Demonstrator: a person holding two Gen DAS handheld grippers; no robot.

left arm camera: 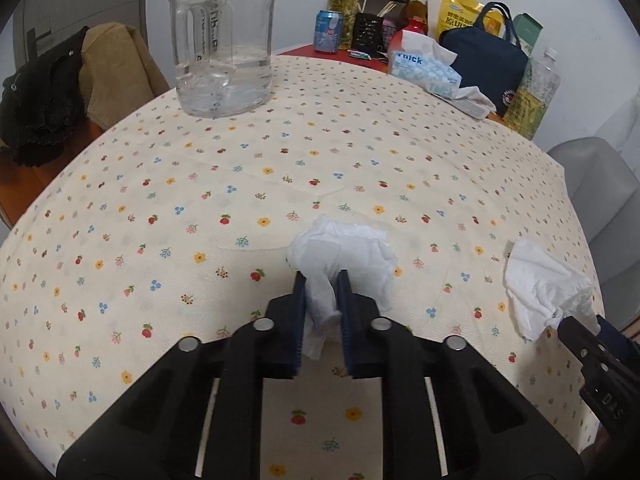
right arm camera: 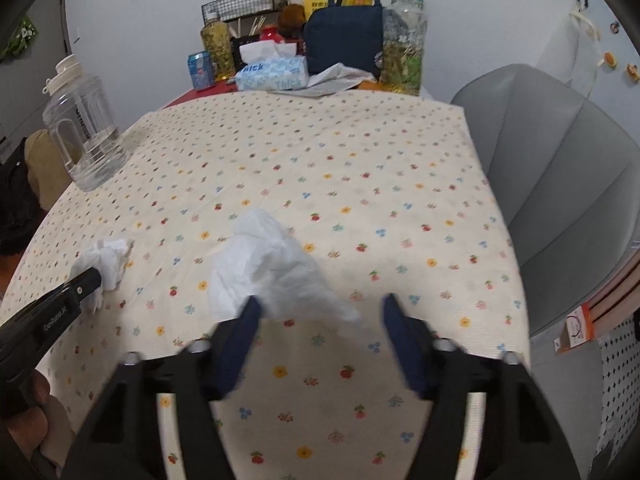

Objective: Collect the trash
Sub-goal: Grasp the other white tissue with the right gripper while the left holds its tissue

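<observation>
A crumpled white tissue point(left arm camera: 344, 248) lies on the floral tablecloth point(left arm camera: 240, 184), and my left gripper point(left arm camera: 321, 280) is shut on its near end. In the right wrist view the same tissue point(right arm camera: 108, 258) shows at the left, at the tip of the left gripper point(right arm camera: 94, 278). A second, larger crumpled tissue point(right arm camera: 276, 268) lies in front of my right gripper point(right arm camera: 322, 316). The right jaws stand apart and blurred, with the tissue's near tail between them; only the left pad touches it. In the left wrist view this tissue point(left arm camera: 540, 288) sits at the right gripper's tip point(left arm camera: 576, 330).
A clear water jug point(left arm camera: 224, 40) stands at the far left of the table. A tissue box point(left arm camera: 424, 70), navy bag point(left arm camera: 484, 56), bottles and a can point(left arm camera: 328, 32) crowd the far edge. A grey chair point(right arm camera: 560, 184) stands to the right and clothes point(left arm camera: 40, 100) hang to the left.
</observation>
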